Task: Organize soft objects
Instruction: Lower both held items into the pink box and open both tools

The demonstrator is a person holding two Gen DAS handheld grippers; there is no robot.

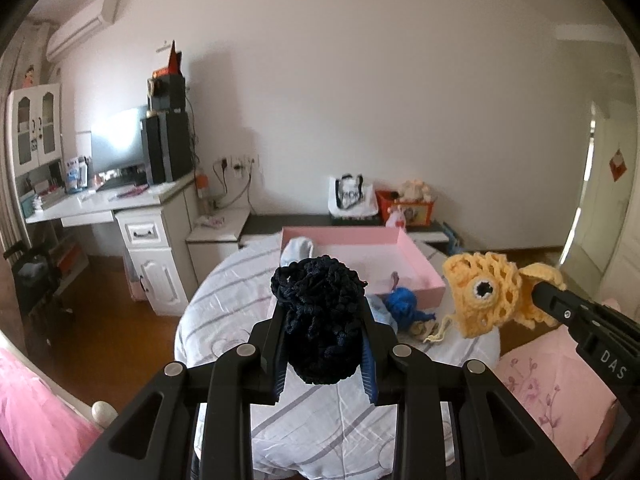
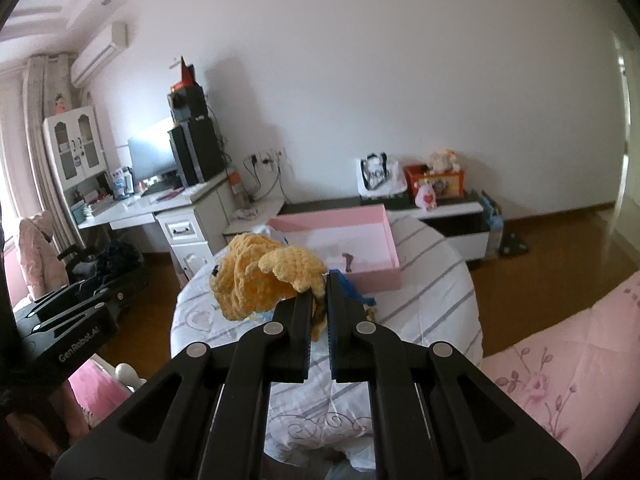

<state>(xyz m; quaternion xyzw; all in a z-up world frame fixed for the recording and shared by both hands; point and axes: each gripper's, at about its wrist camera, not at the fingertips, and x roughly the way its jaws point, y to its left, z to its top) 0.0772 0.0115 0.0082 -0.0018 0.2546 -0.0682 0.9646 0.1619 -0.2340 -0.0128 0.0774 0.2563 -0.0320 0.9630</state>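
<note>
- The left claw (image 1: 324, 320) is clamped on a dark navy crocheted yarn piece (image 1: 320, 320); the bundle fills the gap between the two fingers and bulges out above their tips.
- The right claw (image 2: 319, 300) is pinched together on a thin edge of a yellow crocheted fish-shaped toy (image 2: 260, 280). The toy's body hangs out to the left of the fingertips, above the table.
- From the left wrist view the same yellow toy (image 1: 484, 296) shows a white-and-black crocheted eye, and the right claw (image 1: 538, 292) reaches in from the right edge.
- Under both claws lies a round table covered by a white cloth with grey stripes (image 1: 232, 300).
- A shallow pink rectangular tray (image 1: 416, 256) sits at the far edge of the table, with a pale blue soft piece (image 1: 296, 250) at its left corner.
- A bright blue yarn piece (image 1: 402, 304) lies on the cloth just in front of the tray's near wall, beside a small cream-coloured scrap (image 1: 424, 330).
- Writing: the right claw's body reads "DAS" (image 1: 614, 364) in white, cut off by the frame edge.
- The left claw's body (image 2: 76, 344), seen from the right wrist view, reads "GenRobot.AI".
- A white tote bag with black handles (image 2: 378, 178) on the low cabinet by the far wall carries dark lettering too blurred to read.
</note>
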